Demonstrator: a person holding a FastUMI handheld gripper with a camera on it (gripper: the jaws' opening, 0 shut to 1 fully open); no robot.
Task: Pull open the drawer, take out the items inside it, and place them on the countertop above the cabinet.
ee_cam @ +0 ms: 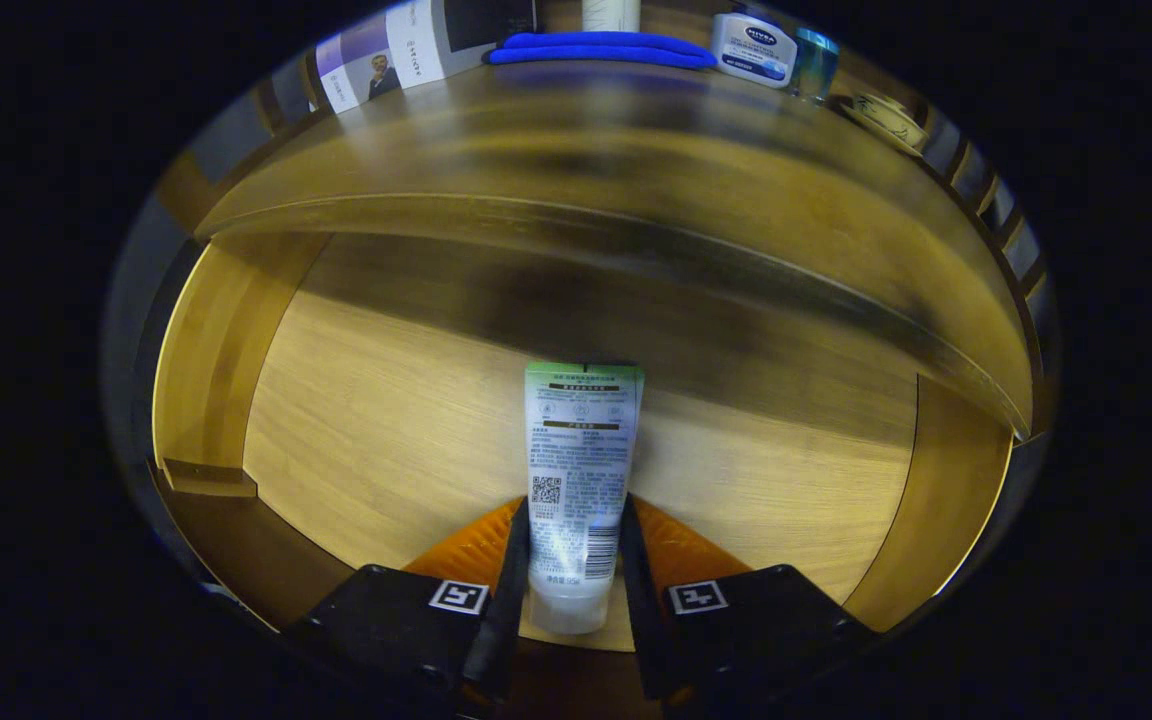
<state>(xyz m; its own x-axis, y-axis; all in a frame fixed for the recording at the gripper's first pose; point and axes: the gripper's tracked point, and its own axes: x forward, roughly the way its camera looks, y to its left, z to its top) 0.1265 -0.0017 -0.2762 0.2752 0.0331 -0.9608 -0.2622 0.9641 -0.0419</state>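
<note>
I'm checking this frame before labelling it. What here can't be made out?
- Tube: its cap end sits low between the tool fingers, which press its sides and hide them.
- Countertop: motion blur smears its surface and front edge.
- Back of the drawer: shadowed under the countertop.
- Items behind the blue cloth: a white container is cut off at the top.

White tube (579, 470) — cap nearest, in open wooden drawer (406, 400), between gripper (573, 560) fingers

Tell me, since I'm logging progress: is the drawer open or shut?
Open. The drawer shows its wooden floor and side walls below the countertop; the gripper holds a tube over it.
</note>
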